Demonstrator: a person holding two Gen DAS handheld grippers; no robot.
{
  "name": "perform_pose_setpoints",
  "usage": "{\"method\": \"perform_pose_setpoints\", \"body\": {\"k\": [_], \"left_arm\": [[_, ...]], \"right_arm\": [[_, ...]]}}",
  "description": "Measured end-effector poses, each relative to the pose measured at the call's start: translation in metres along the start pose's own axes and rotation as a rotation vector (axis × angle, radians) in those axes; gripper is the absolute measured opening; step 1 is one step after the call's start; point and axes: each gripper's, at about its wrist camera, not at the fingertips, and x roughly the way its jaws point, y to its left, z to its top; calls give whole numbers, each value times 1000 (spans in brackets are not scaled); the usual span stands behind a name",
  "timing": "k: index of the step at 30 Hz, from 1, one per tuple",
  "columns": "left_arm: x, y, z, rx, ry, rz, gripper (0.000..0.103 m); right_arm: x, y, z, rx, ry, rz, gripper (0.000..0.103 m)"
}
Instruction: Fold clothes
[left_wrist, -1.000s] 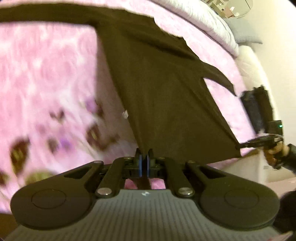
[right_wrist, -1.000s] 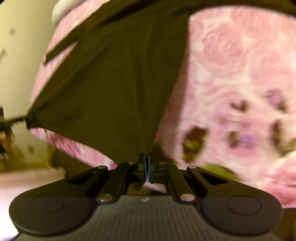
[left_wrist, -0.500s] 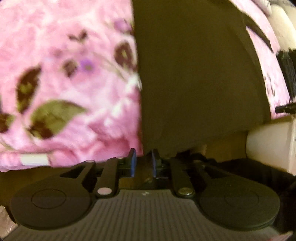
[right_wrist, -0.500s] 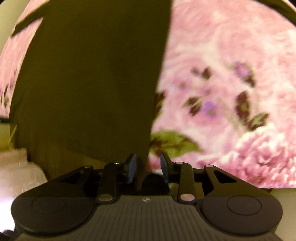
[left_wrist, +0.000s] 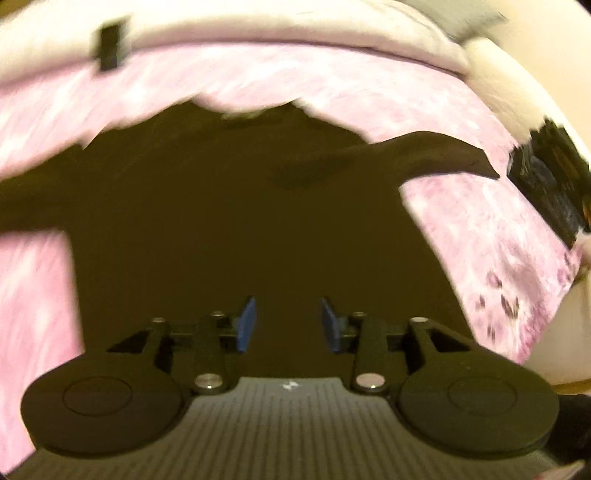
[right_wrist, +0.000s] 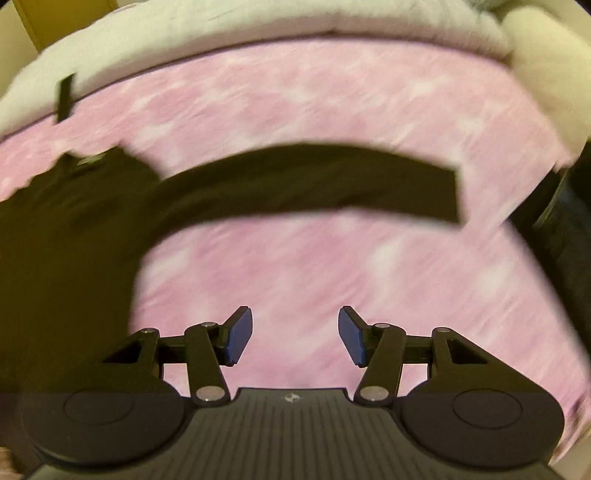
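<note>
A dark long-sleeved shirt (left_wrist: 236, 221) lies spread on a pink flowered bedspread (left_wrist: 369, 88), neck toward the far side. My left gripper (left_wrist: 290, 319) hovers over the shirt's body, its jaws opening, nothing pinched between the blue pads. In the right wrist view the shirt (right_wrist: 74, 229) fills the left side and one sleeve (right_wrist: 332, 184) stretches out to the right. My right gripper (right_wrist: 295, 334) hangs over bare bedspread (right_wrist: 332, 266) below that sleeve, jaws opening and empty. Both views are motion-blurred.
A white quilt (left_wrist: 258, 33) runs along the far edge of the bed, with a small dark object (left_wrist: 109, 44) on it. The other gripper's dark body (left_wrist: 550, 181) shows at the right edge of the left wrist view. A cream headboard or wall (right_wrist: 543, 48) stands at the right.
Both grippers were shut on the shirt's hem, pulling it taut. They have let go, opened, and swung up over the bed so the whole shirt now lies flat.
</note>
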Motion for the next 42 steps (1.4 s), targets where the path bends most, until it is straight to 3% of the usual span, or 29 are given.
{"method": "perform_pose_setpoints", "body": {"k": [2, 4, 7, 9, 14, 19, 22, 23, 24, 25, 29, 31, 32, 33, 37, 40, 42], "left_arm": [[27, -47, 23, 82, -2, 22, 53], [58, -94, 42, 151, 8, 36, 55], [108, -141, 64, 150, 48, 27, 55], [134, -168, 75, 128, 75, -1, 55], [172, -213, 84, 123, 151, -14, 57], [184, -214, 85, 87, 197, 11, 60], [188, -213, 88, 61, 202, 26, 60], [188, -213, 89, 56, 200, 28, 60], [188, -213, 90, 50, 198, 30, 61], [188, -214, 91, 44, 196, 31, 61], [188, -215, 97, 54, 182, 36, 61], [187, -212, 99, 51, 176, 45, 61], [186, -210, 100, 49, 174, 48, 61], [185, -207, 101, 47, 173, 50, 61], [185, -199, 103, 54, 175, 80, 61], [183, -193, 106, 57, 164, 88, 62], [182, -190, 108, 63, 155, 97, 63]], "right_arm": [[21, -47, 26, 6, -11, -3, 54], [50, -87, 57, -6, -5, 5, 55], [88, -123, 103, -141, -9, -2, 55], [112, -132, 125, -252, 1, -2, 61], [177, -145, 158, -551, 58, -26, 62], [213, -162, 163, -624, 129, 77, 60], [212, -167, 163, -615, 141, 118, 38], [210, -167, 164, -610, 146, 122, 13], [205, -165, 164, -616, 144, 115, 0], [194, -160, 163, -636, 118, 98, 0], [117, -133, 144, -761, -88, 79, 0], [71, -116, 118, -866, -148, 151, 0], [51, -109, 103, -928, -135, 221, 1], [34, -103, 86, -989, -107, 288, 1], [16, -86, 9, -1196, 253, 469, 1], [37, -89, -29, -1220, 407, 401, 2], [47, -93, -36, -1191, 417, 340, 19]]}}
